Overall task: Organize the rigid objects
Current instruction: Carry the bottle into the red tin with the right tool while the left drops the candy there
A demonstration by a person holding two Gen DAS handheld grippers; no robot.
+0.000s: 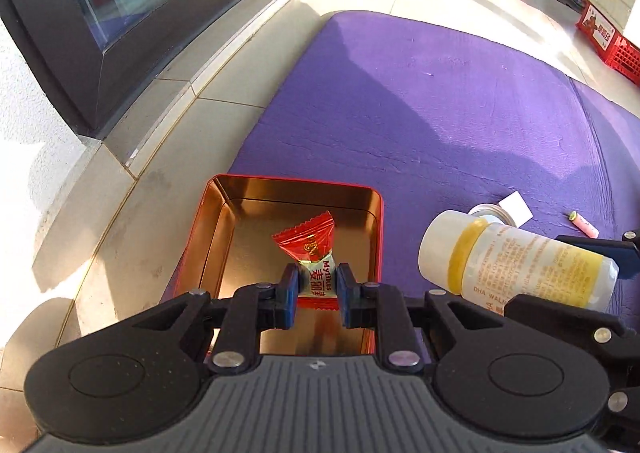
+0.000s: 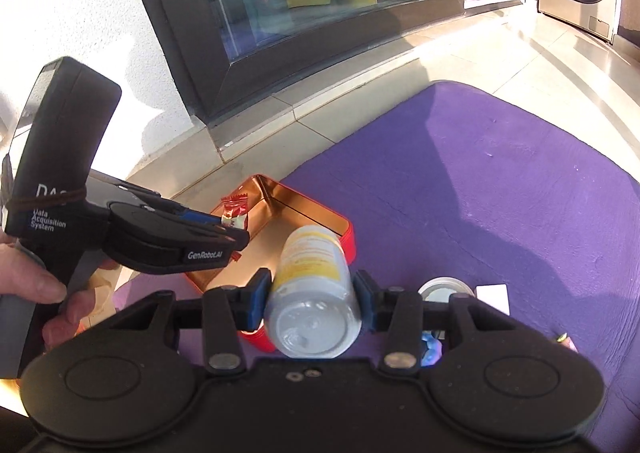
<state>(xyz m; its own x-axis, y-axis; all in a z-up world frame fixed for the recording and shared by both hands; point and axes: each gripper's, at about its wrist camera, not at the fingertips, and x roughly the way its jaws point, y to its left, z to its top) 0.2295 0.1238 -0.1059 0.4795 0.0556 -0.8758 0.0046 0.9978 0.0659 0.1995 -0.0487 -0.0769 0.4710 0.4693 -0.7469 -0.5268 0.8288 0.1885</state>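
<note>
red tin [image 1: 360, 209] open, candy [image 1: 310, 253] held above, bottle [image 2: 312, 285] gripped

Left gripper [image 1: 318, 285]: angled steeply down, blue pads clamped narrowly on a wrapped candy [image 1: 310, 253]. A hand [image 2: 44, 285] grasps its grey handle, fingers [image 2: 76, 307] curled under.

Right gripper [image 2: 312, 295]: tilted down, jaws part-open and pressed on both sides of a pill bottle [image 2: 312, 281], base toward the camera.
</note>
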